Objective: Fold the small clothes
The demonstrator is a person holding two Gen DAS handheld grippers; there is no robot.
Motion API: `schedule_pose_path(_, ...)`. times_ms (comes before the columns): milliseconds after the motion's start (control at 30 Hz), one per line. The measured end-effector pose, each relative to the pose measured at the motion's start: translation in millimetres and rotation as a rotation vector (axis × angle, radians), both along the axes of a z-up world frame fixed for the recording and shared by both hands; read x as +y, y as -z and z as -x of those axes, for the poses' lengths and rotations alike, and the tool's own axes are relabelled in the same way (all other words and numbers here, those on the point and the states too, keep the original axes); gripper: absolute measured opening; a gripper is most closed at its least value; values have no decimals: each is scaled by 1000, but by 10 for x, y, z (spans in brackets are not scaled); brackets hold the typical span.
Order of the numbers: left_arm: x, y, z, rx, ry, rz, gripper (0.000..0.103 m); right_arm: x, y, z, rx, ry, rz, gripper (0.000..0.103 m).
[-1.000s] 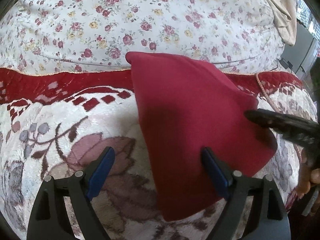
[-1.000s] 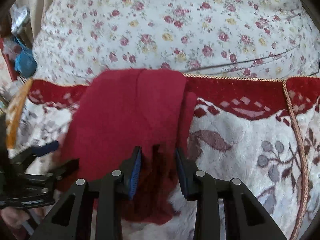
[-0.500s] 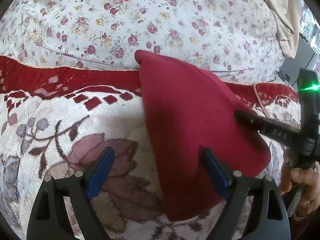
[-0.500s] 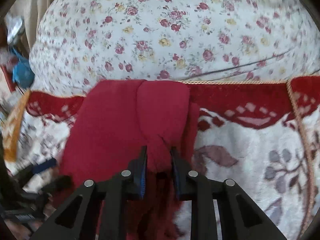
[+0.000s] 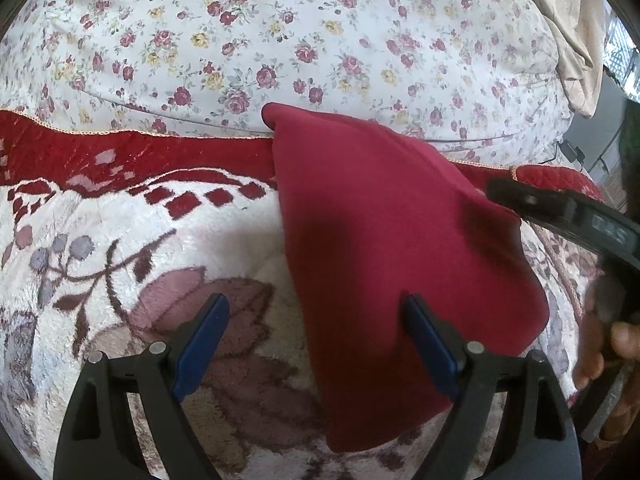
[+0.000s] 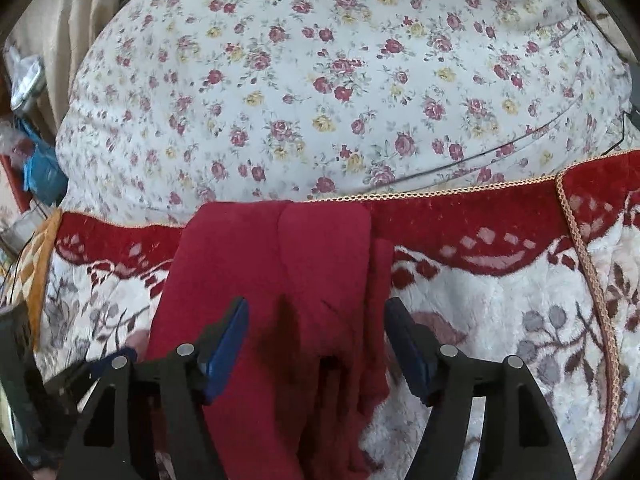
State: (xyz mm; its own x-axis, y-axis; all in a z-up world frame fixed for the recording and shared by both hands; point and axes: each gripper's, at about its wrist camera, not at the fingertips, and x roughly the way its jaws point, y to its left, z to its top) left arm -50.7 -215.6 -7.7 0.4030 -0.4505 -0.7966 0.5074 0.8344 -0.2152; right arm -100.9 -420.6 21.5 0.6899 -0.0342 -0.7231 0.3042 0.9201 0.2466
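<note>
Between the right gripper [image 6: 316, 344] fingers lies the folded red cloth [image 6: 272, 264], jaws opening, pads off it; long axis runs straight away toward the floral quilt [image 6: 320, 80]. Left gripper [image 5: 316, 344] hangs wide open over the plush blanket [image 5: 100, 240], gripping nothing, cloth's left edge between its fingers. Right hand looks better centred for the next fold.

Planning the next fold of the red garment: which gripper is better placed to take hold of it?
Right, probably. The right gripper straddles the red garment's bunched edge, jaws opening. The left gripper mostly faces bare blanket.
</note>
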Motion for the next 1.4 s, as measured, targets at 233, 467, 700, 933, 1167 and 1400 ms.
schedule_pose_path(233, 24, 50, -50, 25, 0, 5, 91, -240, 515, -153, 66, 43, -88, 84)
schedule_pose_path(467, 6, 43, -213, 98, -11, 85, 92, -464, 552, -92, 33, -6, -220, 89)
schedule_pose_path(700, -187, 158, -435, 151, 40, 131, 95, -460, 593, -165, 20, -85, -267, 94)
schedule_pose_path(933, -248, 253, -522, 185, 52, 147, 98, -524, 599, -162, -1, -97, -327, 94)
schedule_pose_path(1167, -346, 230, -463, 157, 100, 132, 85, -402, 576, -340, 3, -184, -361, 62)
schedule_pose_path(1400, -102, -151, -261, 120, 148, 133, 53, -199, 125, -110, -48, -226, -353, 49)
